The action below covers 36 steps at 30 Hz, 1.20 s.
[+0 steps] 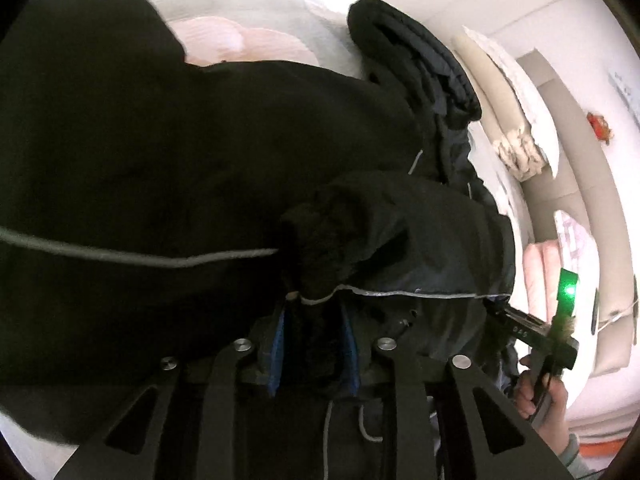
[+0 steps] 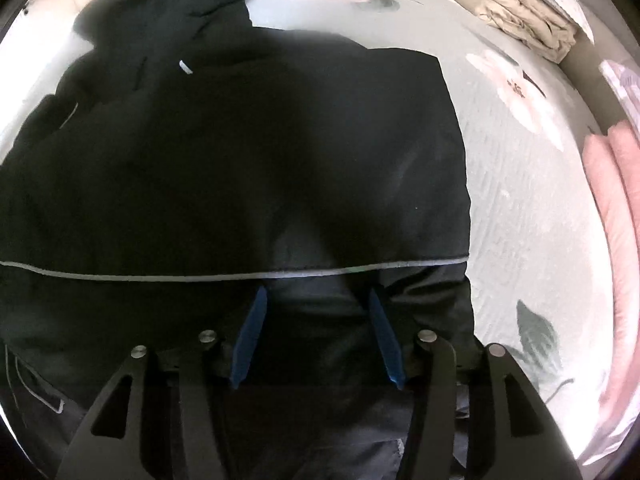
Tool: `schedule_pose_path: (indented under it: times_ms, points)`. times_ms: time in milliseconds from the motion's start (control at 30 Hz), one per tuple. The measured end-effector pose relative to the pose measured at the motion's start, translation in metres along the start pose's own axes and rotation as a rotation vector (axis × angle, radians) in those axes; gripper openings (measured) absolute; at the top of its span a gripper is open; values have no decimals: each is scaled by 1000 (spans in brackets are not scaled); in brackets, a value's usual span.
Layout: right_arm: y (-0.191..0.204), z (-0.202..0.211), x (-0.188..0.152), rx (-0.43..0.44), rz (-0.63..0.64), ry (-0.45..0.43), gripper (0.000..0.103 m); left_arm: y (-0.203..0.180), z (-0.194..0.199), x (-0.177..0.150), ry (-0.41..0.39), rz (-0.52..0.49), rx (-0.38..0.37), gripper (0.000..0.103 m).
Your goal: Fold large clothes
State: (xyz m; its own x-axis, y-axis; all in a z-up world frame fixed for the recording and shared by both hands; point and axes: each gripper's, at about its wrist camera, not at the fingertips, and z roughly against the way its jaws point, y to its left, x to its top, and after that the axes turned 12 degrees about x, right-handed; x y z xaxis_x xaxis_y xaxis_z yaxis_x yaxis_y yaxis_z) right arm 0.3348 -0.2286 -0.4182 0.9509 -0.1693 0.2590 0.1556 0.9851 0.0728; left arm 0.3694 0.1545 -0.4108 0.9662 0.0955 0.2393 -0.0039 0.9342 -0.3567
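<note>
A large black jacket with grey piping lies on a floral bedsheet; it also fills the right wrist view. My left gripper has its blue pads around a bunched fold of the jacket's black fleecy edge, and the cloth fills the gap. My right gripper is open, its blue pads spread wide over the jacket's piped hem, with nothing pinched. The right gripper with a green light shows in the left wrist view, held by a hand.
Folded beige bedding and pink folded blankets lie along the bed's right side. A beige headboard and white wall stand beyond the bedsheet.
</note>
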Motion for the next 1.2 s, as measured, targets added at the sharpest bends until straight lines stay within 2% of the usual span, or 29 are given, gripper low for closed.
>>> schedule_pose_path:
  times_ms: [67, 133, 167, 233, 333, 400, 467, 567, 667, 767, 867, 933, 1000, 1067, 1133, 1200]
  points:
    - [2, 8, 5, -7, -24, 24, 56, -2, 17, -6, -31, 6, 46, 35]
    - [15, 31, 9, 66, -34, -11, 56, -6, 42, -16, -87, -27, 125, 38]
    - [24, 40, 10, 109, -25, -43, 56, -2, 52, -21, -104, -40, 131, 43]
    - [64, 57, 13, 199, 25, -88, 56, 9, 76, -34, -134, -23, 145, 49]
    - [130, 49, 8, 308, 129, -72, 56, 41, 93, -46, -151, 57, 197, 49]
    - [156, 21, 4, 283, 182, -20, 56, 74, 105, -53, -168, 135, 239, 49]
    - [173, -13, -6, 220, 205, 60, 58, 108, 118, -57, -194, 239, 297, 49]
    - [189, -13, -12, 115, 279, 26, 59, 172, 139, -59, -234, 427, 377, 50]
    - [188, -15, -12, 114, 278, 29, 59, 231, 162, -50, -298, 554, 427, 52]
    - [191, -13, -11, 112, 280, 32, 59, 276, 172, -32, -338, 627, 432, 57]
    - [188, -15, -10, 97, 281, 22, 59, 312, 169, -12, -345, 688, 419, 59]
    - [190, -16, -13, 88, 271, 10, 60, 328, 155, 6, -325, 731, 402, 60]
    - [190, -18, -14, 74, 272, 7, 60, 347, 147, 9, -296, 761, 375, 60]
    - [192, -17, -14, 65, 271, 14, 60, 356, 134, 15, -268, 766, 345, 60]
    - [196, -15, -17, 64, 275, 22, 60, 354, 131, 17, -283, 756, 357, 60]
    - [195, -16, -13, 69, 281, 27, 60, 351, 131, 23, -278, 718, 383, 47]
